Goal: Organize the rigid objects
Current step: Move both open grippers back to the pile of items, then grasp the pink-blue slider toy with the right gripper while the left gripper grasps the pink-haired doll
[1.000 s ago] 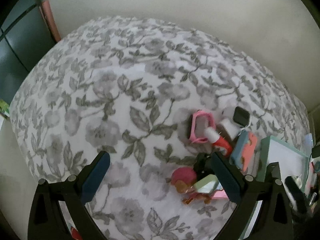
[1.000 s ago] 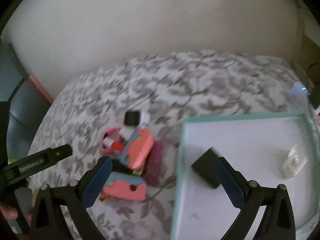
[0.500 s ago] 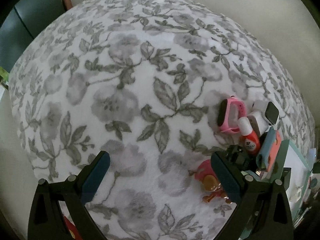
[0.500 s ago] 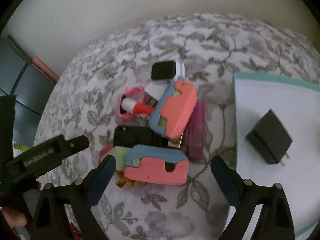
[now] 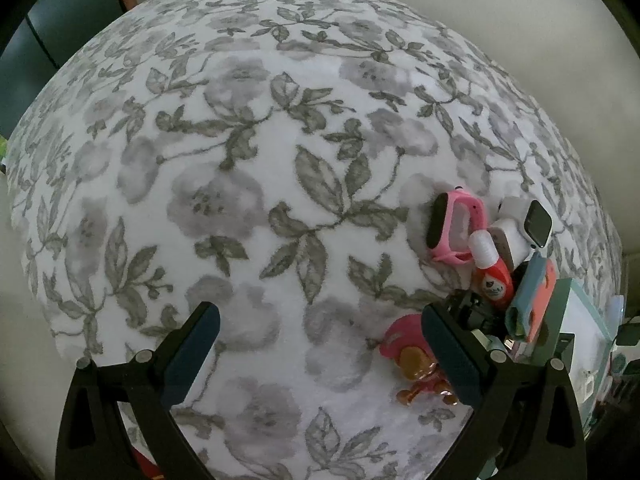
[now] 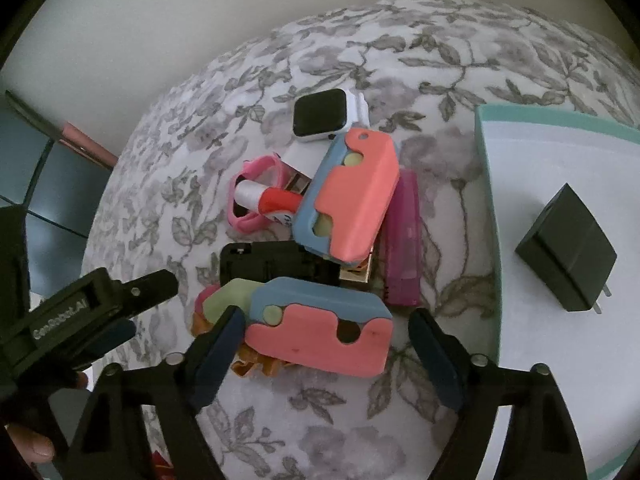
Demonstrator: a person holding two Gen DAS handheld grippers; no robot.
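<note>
Right gripper (image 6: 320, 344): your fingers are closing around the pink-and-blue toy (image 6: 320, 328), not yet pressing.
Left gripper (image 5: 320, 344): your fingers are hanging open over the floral bedspread (image 5: 240, 200).

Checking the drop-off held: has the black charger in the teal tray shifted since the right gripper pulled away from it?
No. The black charger lies at the same spot by the teal tray's left rim; only the camera's view changed as the right gripper dropped toward the pile.

Dim, soft light, perhaps hazy, fisheye-warped edges
</note>
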